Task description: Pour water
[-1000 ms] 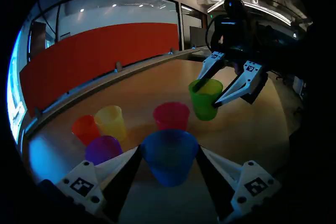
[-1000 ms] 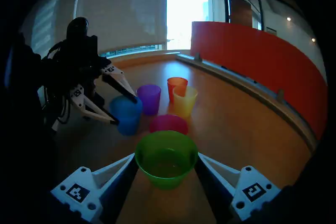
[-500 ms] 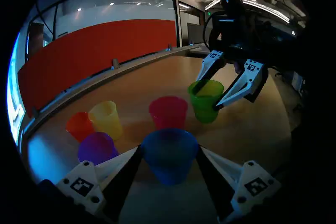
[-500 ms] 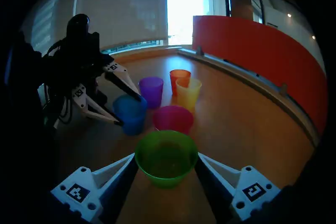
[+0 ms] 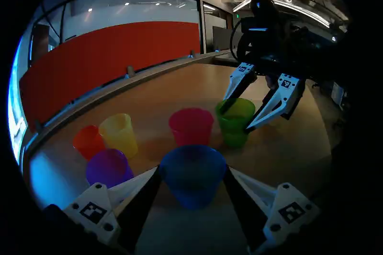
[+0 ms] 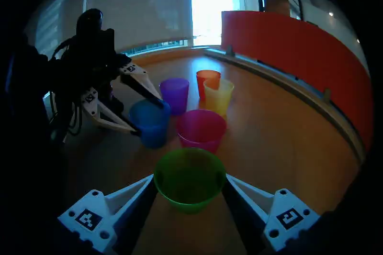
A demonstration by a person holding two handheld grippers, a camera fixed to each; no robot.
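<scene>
In the left gripper view my left gripper [image 5: 192, 178] is shut on a blue cup [image 5: 192, 174] held upright over the wooden table [image 5: 287, 149]. Farther off, my right gripper [image 5: 235, 116] is shut on a green cup [image 5: 234, 121] that sits low at the table. In the right gripper view the green cup [image 6: 189, 178] fills the space between my right gripper's [image 6: 189, 185] fingers, and its inside looks dark. The blue cup [image 6: 151, 122] hangs in the left gripper [image 6: 148, 120] to the left. A pink cup [image 5: 191, 126] [image 6: 201, 129] stands between them.
Purple [image 5: 108, 166] [image 6: 174, 94], yellow [image 5: 118, 133] [image 6: 218, 96] and orange [image 5: 88, 141] [image 6: 208, 82] cups stand grouped on the table. A low rail and a red partition [image 5: 110, 59] [image 6: 306, 49] run along the table's far edge. A bright window [image 6: 213, 4] lies beyond.
The right gripper has lowered the green cup toward the table beside the pink cup. The left gripper holds the blue cup steady, drifting slightly closer to the group of cups.
</scene>
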